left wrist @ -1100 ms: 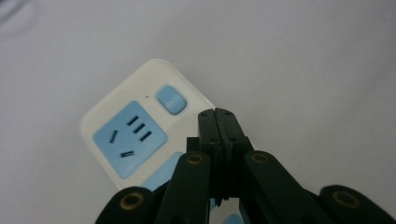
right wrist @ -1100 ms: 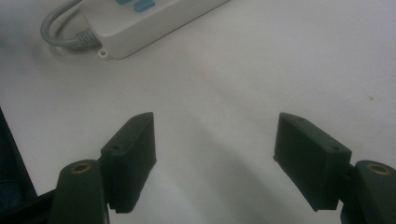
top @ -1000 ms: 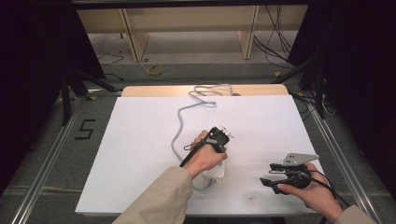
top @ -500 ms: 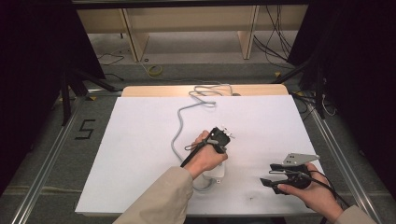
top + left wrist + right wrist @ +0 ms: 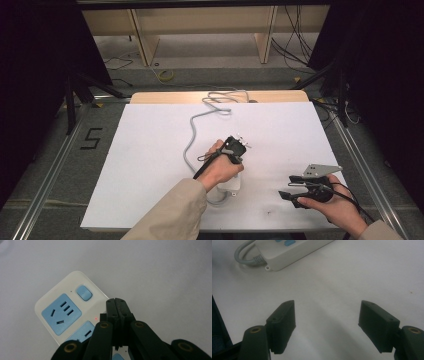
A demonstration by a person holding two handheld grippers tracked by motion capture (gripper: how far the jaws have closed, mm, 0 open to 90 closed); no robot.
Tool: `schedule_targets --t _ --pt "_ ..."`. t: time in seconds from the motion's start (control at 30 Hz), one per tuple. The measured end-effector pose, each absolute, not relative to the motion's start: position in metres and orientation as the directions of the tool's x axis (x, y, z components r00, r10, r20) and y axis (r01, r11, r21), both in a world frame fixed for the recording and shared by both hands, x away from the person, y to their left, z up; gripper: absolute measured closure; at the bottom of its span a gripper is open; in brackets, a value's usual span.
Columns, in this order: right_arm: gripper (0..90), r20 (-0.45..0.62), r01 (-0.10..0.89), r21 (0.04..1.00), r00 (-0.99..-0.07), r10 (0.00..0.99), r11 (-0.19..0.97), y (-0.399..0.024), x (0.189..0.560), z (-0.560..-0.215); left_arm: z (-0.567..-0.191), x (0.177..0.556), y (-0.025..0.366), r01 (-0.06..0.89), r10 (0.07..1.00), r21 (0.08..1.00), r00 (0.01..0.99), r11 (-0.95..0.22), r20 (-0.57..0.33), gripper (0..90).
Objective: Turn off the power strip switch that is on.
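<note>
**Q:** White sheeting covers the table; what does the high view record on it?

**A:** A wooden edge borders the sheet at 12 o'clock. A white power strip lies near the centre of the sheet, partly under the person's left hand. Its grey cord runs toward 12 o'clock and ends in loose loops at the far edge. The left gripper is positioned over the strip. The right gripper is at 4 o'clock from the strip, well apart from it, held by the right hand, with jaws pointing toward 9 o'clock.

**Q:** Left gripper view: condition of the tool?

**A:** Clenched. The two black jaws meet tip to tip at the left gripper, with nothing seen between them. The tips stand over the power strip near its long edge. A blue rocker switch is at 10 o'clock from the tips, a blue socket face at 9 o'clock. A small red indicator dot sits just beside the jaws. Contact with the strip cannot be confirmed.

**Q:** Right gripper view?

**A:** Released. The right gripper has its jaws spread wide over bare white sheet. The power strip lies at 11 o'clock, and its grey cord exits the strip's end there.
</note>
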State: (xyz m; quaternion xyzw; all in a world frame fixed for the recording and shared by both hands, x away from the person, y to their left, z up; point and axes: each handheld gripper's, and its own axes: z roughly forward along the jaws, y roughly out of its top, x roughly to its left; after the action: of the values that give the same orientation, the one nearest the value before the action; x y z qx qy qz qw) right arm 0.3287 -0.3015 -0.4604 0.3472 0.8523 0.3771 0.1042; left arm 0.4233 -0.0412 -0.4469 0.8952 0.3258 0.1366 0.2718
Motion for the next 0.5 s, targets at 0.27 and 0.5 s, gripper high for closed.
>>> schedule_targets --t 0.27,0.5 --pt "29.8 0.085 0.513 0.716 -0.737 0.671 0.474 -0.3012 0.3284 -0.4603 -0.4468 0.4234 -0.0411 0.510 0.658 0.575 0.750 -0.640 0.067 90.0" --pt "29.9 0.088 0.514 0.715 -0.738 0.670 0.473 -0.3011 0.3285 -0.4603 -0.4466 0.4235 -0.0409 0.512 0.659 0.575 0.749 -0.638 0.065 90.0"
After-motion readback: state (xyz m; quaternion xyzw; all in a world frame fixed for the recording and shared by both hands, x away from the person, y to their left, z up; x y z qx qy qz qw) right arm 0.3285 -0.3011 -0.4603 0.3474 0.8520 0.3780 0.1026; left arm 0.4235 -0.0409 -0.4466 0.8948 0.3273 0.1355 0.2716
